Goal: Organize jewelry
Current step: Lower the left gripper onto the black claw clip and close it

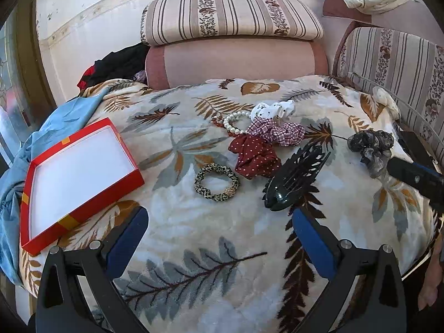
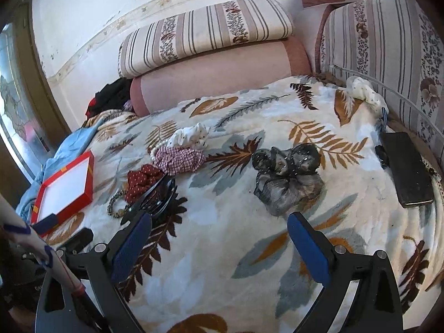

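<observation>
Grippers: left gripper (image 1: pixel 219 222) spread, empty; right gripper (image 2: pixel 219 222) spread near grey scrunchie (image 2: pixel 288 177); red box (image 1: pixel 83 191) empty.

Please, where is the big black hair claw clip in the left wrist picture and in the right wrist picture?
Left wrist view: the black claw clip lies right of centre on the leaf-print blanket, just beyond the right fingertip of the left gripper.
Right wrist view: the same clip lies left of centre, by the left fingertip of the right gripper.
Shared landmark: the dark red dotted scrunchie beside it.
</observation>
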